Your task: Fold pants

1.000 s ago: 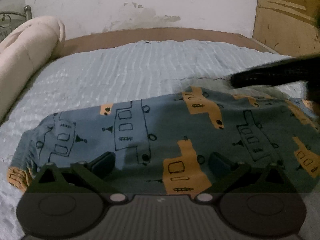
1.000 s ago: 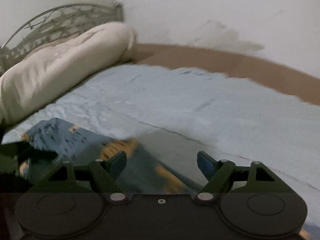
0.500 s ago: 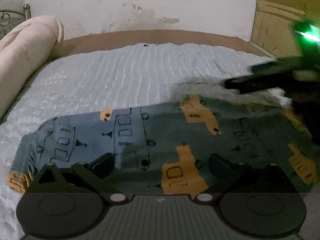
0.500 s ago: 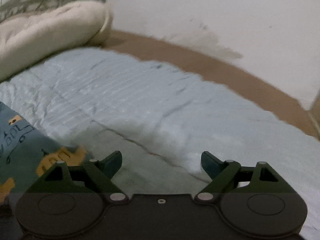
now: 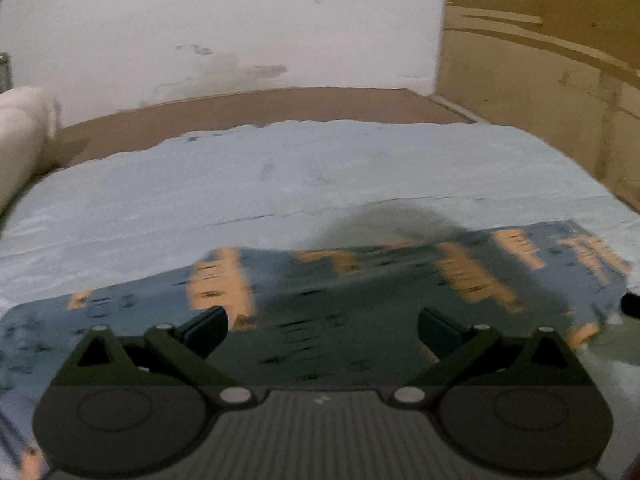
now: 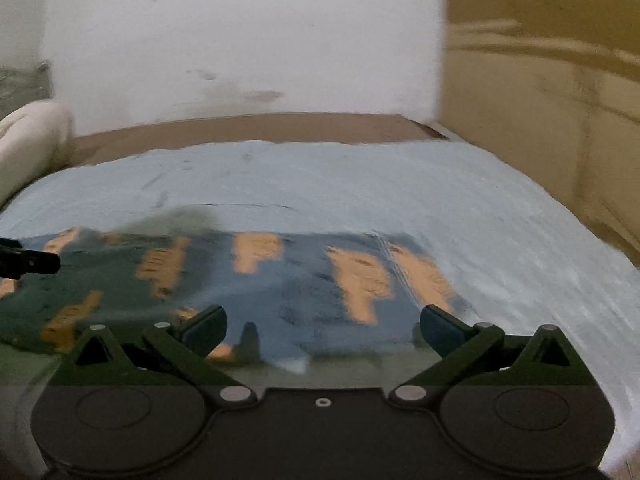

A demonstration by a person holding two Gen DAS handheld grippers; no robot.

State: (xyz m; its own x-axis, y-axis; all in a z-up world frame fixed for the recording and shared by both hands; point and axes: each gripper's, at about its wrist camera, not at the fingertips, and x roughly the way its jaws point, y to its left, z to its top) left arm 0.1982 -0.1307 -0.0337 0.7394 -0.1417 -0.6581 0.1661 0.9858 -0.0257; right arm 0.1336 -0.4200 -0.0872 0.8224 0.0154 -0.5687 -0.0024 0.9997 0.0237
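A: Blue cloth with orange shapes, that's the pants [image 6: 280, 280], lying flat across the near part of the bed, on the pale blue sheet [image 6: 360, 184].

B: And the grippers?

A: The left gripper [image 5: 322, 324] hangs over the pants with its jaws wide, nothing pinched. The right gripper [image 6: 323, 324] is over the right end of the pants, its jaws opening, nothing pressed between them.

B: Further out?

A: A cream pillow [image 5: 20, 132] at the far left, a white wall [image 5: 240, 20] behind, a wooden panel [image 5: 540, 80] to the right.
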